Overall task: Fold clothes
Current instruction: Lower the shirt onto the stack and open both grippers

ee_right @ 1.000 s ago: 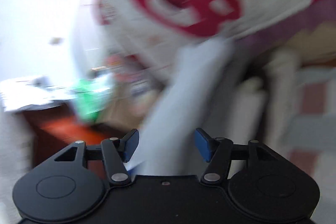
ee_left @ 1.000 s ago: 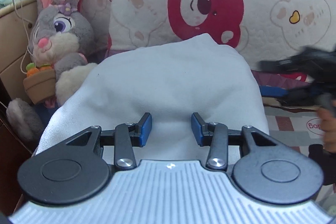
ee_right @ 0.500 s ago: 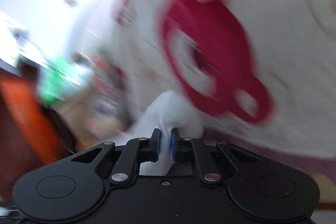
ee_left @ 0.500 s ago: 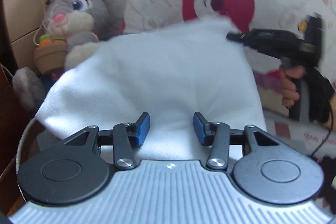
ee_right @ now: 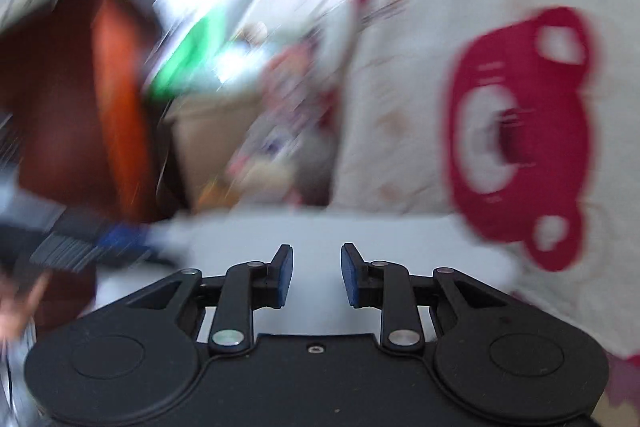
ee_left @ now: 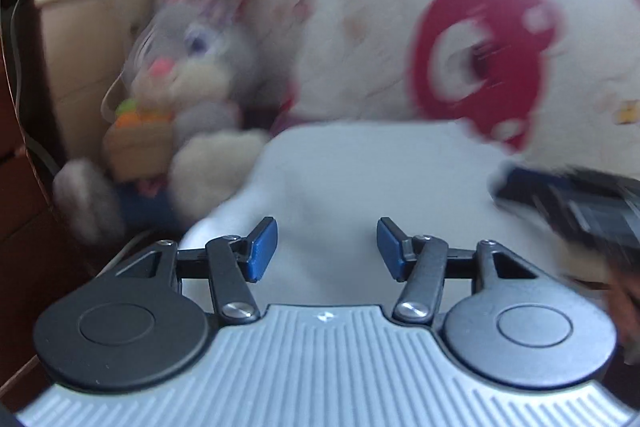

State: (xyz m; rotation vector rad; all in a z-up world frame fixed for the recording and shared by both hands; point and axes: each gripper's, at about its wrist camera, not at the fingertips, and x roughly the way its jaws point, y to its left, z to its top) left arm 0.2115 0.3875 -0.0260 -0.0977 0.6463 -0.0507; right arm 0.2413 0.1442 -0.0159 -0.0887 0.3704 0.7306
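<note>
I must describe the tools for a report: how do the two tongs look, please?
Left tongs: blue pads on dark metal links with silver rivets, round black discs, ribbed grey body. Right tongs: the same blue pads and links, but a plain black body.

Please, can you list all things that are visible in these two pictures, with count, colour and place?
white garment: one, white, lying in front of both tongs
bear blanket: one, cream with red bears, behind the garment
plush rabbit: one, grey and pink, left of the garment
left tongs: one, blue pads, open, nothing gripped, jaws just been opening
right tongs: one, blue pads, open, nothing gripped, jaws just been opening
</note>
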